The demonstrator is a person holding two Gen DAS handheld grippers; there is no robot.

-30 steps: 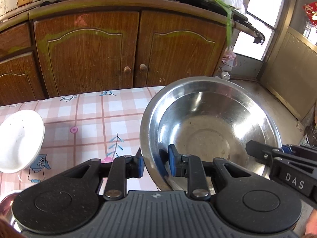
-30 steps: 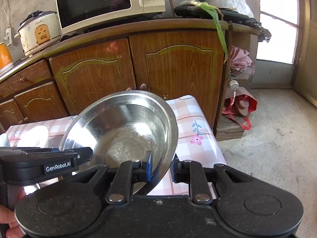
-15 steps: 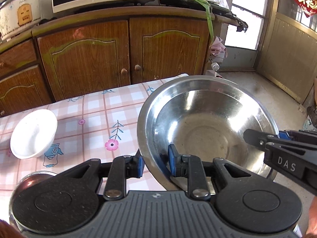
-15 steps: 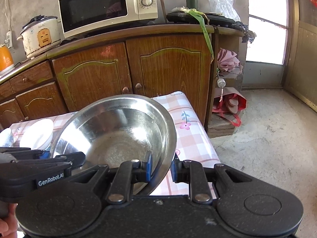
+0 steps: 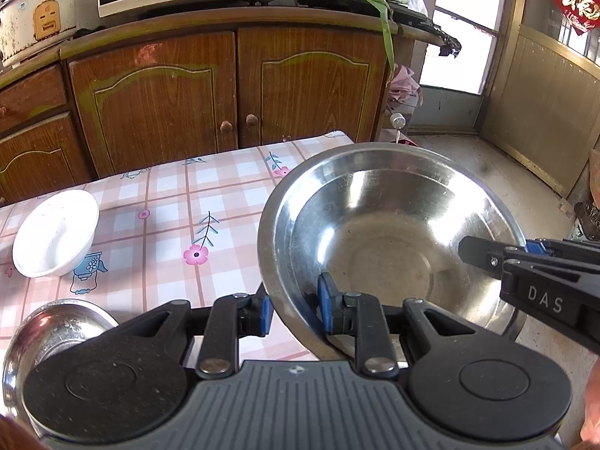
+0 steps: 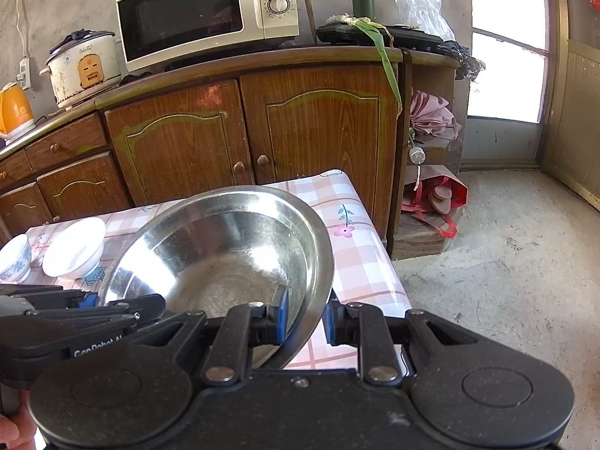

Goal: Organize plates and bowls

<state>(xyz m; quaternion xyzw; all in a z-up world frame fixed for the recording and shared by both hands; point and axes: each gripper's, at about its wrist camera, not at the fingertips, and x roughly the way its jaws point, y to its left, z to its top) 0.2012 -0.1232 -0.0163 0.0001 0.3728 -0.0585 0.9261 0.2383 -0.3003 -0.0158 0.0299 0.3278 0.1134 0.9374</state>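
A large steel bowl [image 5: 390,240] hangs above the right end of the checked table [image 5: 176,202], gripped from both sides. My left gripper [image 5: 292,311] is shut on its left rim, blue pads clamping the wall. My right gripper [image 6: 304,318] is shut on the opposite rim of the same steel bowl [image 6: 225,258]; it shows in the left wrist view as a black arm [image 5: 525,273] over the bowl's right edge. A white bowl [image 5: 56,232] sits on the table at the left. A small steel bowl [image 5: 52,333] lies by the near left edge.
A blue-patterned bowl [image 6: 15,258] stands beside the white bowl [image 6: 75,247]. Wooden cabinets [image 6: 247,131] with a microwave [image 6: 206,11] and a rice cooker [image 6: 84,65] stand behind the table. Bare concrete floor [image 6: 487,262] lies to the right.
Both grippers have drawn back from the cabinets with the large steel bowl still clamped between them. More of the table, the white bowl and the small steel bowl have come into view.
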